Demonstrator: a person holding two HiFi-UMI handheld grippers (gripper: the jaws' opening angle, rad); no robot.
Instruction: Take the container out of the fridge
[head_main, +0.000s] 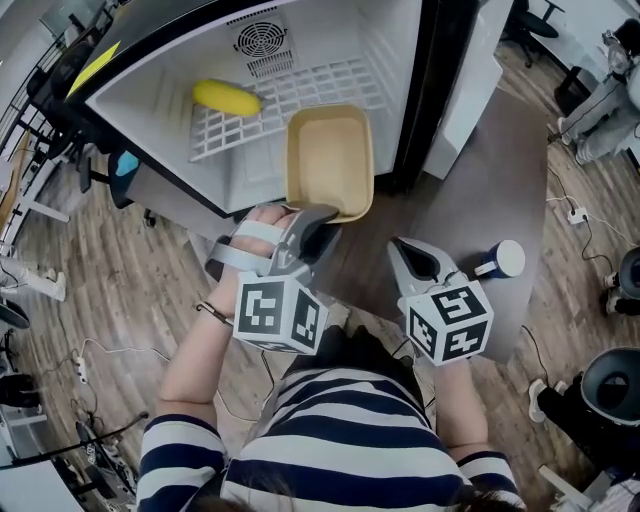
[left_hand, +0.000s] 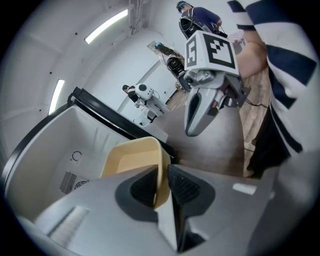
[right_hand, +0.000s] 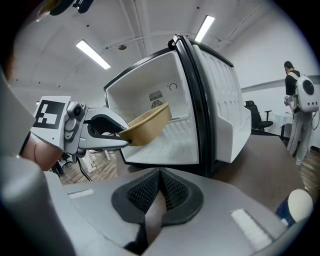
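The tan, empty container (head_main: 330, 160) hangs tilted at the front edge of the open fridge (head_main: 180, 130), half out of the opening. My left gripper (head_main: 318, 216) is shut on its near rim; the left gripper view shows the container wall (left_hand: 135, 159) pinched between the pads of the left gripper (left_hand: 164, 182). The right gripper view shows the container (right_hand: 147, 125) held in front of the fridge (right_hand: 200, 115). My right gripper (head_main: 412, 262) hovers over the grey table to the right, shut with nothing between its pads (right_hand: 172, 192).
A yellow banana-like thing (head_main: 226, 97) lies on the white wire shelf (head_main: 300, 95) inside the fridge. The fridge door (head_main: 470, 80) stands open at the right. A blue and white bottle (head_main: 500, 260) stands on the grey table (head_main: 470, 190) near my right gripper. Wooden floor lies around.
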